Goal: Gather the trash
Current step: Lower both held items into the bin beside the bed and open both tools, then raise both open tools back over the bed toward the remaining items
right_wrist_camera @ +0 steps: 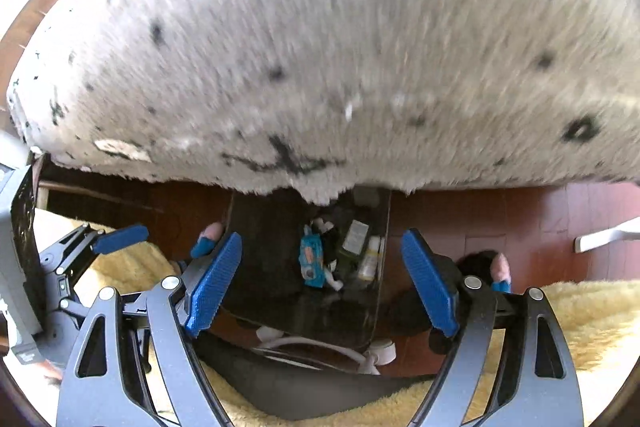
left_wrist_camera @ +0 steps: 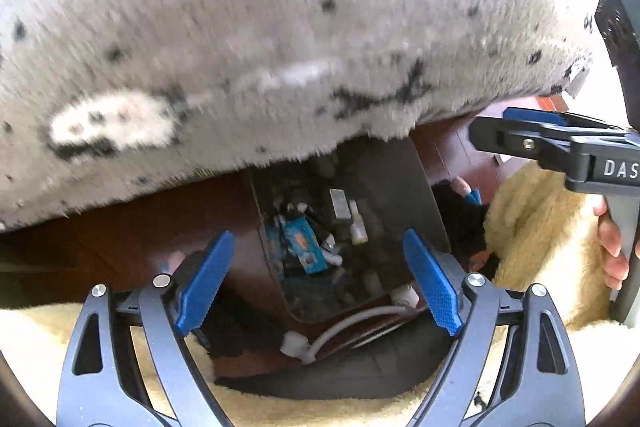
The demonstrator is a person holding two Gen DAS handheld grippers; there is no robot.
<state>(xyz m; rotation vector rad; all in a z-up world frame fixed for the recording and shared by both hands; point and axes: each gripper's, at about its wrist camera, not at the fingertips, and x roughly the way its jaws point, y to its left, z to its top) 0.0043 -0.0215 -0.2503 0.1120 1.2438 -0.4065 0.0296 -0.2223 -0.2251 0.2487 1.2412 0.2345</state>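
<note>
Hovering spread and empty above a dark bin of trash.
Framing blue wrapper and small bottle mid-frame: left gripper, right gripper, touching nothing.

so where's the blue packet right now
The blue packet lies inside the dark bin, seen between the right tongs in the right wrist view, just left of a small pale bottle and below the grey spotted rug.

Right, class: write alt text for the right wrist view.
An open hand-held gripper points down at a dark bin holding a blue packet and small bottles. A grey speckled rug fills the top; red-brown floor lies below.
</note>
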